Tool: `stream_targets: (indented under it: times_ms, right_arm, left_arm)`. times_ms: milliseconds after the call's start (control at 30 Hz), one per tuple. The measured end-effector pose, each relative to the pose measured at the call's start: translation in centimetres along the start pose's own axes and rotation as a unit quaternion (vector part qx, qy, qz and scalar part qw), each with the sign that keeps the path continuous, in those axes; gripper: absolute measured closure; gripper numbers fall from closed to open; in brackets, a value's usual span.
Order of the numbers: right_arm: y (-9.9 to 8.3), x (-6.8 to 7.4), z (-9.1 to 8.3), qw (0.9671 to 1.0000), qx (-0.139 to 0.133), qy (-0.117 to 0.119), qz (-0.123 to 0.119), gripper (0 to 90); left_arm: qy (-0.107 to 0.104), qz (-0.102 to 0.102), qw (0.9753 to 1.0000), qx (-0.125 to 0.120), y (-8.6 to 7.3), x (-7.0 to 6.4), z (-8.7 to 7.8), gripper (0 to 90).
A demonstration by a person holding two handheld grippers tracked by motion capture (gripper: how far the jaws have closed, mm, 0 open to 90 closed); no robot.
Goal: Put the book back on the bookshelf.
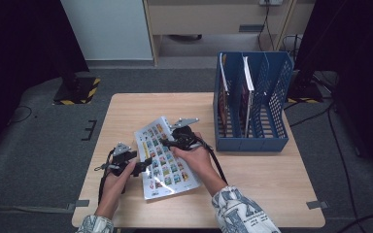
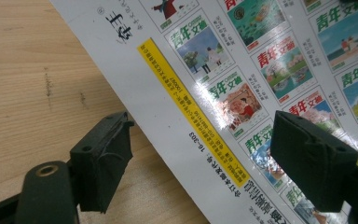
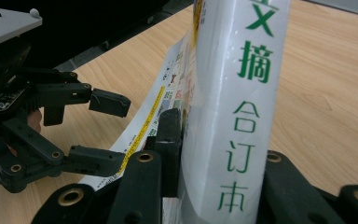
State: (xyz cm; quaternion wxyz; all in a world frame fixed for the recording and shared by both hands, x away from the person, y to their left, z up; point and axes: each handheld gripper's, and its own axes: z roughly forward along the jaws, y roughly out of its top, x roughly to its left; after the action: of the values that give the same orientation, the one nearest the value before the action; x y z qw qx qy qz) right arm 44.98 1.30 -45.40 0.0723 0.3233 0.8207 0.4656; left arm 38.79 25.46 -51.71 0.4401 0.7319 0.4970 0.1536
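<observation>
Gripping the magazine (image 1: 164, 158) by its spine, the right gripper (image 1: 174, 141) has its fingers (image 3: 168, 140) clamped on the thick bound edge, which you can see up close in the right gripper view with green characters running down it. The magazine sits near the middle of the desk (image 1: 126, 111), its cover full of little colour pictures facing up, far edge tipped up a bit in that grip. The left gripper (image 1: 143, 165) is at the magazine's left edge with its fingers (image 2: 103, 163) apart, one over bare wood, the other over the cover, not closed on anything. On the right side of the desk stands a blue file rack (image 1: 272, 92), with a couple of magazines (image 1: 247, 73) standing upright in its slots. Nothing sits between the magazine and the rack, just desk.
</observation>
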Motion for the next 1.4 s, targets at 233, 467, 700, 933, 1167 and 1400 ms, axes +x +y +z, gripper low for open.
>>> stream_targets:
  times_ms: [233,467,700,933,1167,1400]
  right_arm:
    - [0.3,0.1,-0.7,0.9998,-0.018,-0.003,-0.009,72.7]
    - [0.6,0.2,-1.4,0.9983,-0.056,0.001,-0.018,73.1]
    - [0.6,0.1,-1.8,0.9972,-0.072,0.007,-0.02,73.2]
    - [0.7,0.1,-1.9,0.9961,-0.083,0.017,-0.025,73.3]
    - [0.7,-0.1,-2.2,0.9961,-0.081,0.017,-0.029,73.3]
    - [1.0,-0.2,-2.4,0.9974,-0.061,0.02,-0.034,71.9]
  left_arm:
    - [-0.022,-0.009,0.9997,0.007,-0.1,0.1,0.4,19.9]
    - [-0.063,-0.008,0.9975,0.03,-0.2,-0.3,1.3,22.3]
    - [-0.096,-0.07,0.9927,0.022,-0.1,1.4,0.9,42.7]
    - [-0.081,-0.076,0.9937,0.015,0.4,1.7,0.2,66.0]
    - [-0.076,-0.061,0.9951,0.015,0.7,1.5,-0.1,71.0]
    - [-0.073,-0.051,0.9959,0.015,0.7,1.4,-0.1,71.7]
